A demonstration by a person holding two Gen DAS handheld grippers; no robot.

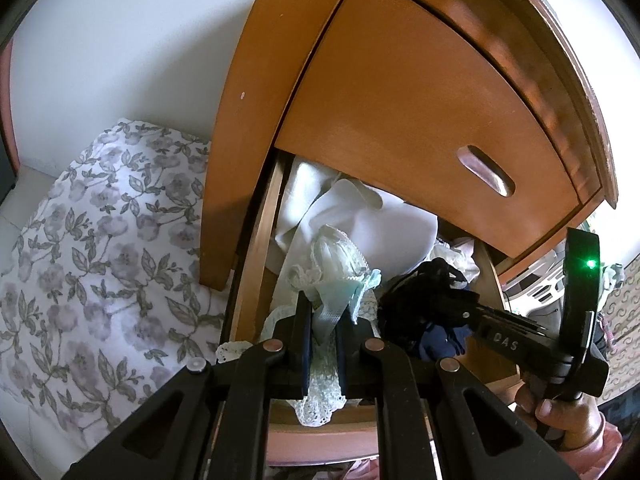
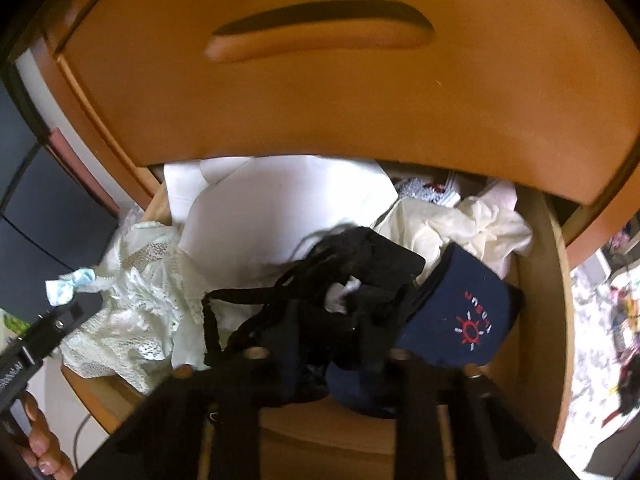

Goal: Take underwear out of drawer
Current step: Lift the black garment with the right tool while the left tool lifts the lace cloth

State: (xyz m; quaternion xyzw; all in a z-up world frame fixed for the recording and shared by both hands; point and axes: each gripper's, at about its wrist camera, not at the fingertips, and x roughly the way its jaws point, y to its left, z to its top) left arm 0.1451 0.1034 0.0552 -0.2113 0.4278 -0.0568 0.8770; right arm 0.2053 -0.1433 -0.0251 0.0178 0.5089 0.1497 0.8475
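While the left gripper (image 1: 325, 322) was pointed steeply down over the near edge of the open drawer (image 1: 256, 248), its jaws were seen clamped on a piece of pale mint lace underwear (image 1: 326, 312), which was bunched between the pads and trailed over the drawer's front rim. The right gripper (image 2: 326, 354) was angled down into the middle of the drawer, its jaws nearly closed and pressed on a black strappy undergarment (image 2: 352, 276); how firmly the fabric was pinched could not be made out through blur and shadow. A hand (image 1: 560, 408) was seen wrapped around the right gripper's handle at the lower right of the left wrist view, and fingers (image 2: 40, 440) around the left gripper's handle at the lower left of the right wrist view.

A navy garment (image 2: 460, 312) with a red sun print was lying just right of the black piece, and cream cloth (image 2: 460, 220) and white folded fabric (image 2: 280, 208) were heaped farther back. Little open room was left above the pile: the closed upper drawer front (image 1: 420, 100) overhung the far half, so the back of the drawer was hidden. The wooden sides closed the pile in left and right. A floral bedspread (image 1: 100, 240) was seen left of the cabinet. Clutter at the far right of the right wrist view was too blurred to be identified.
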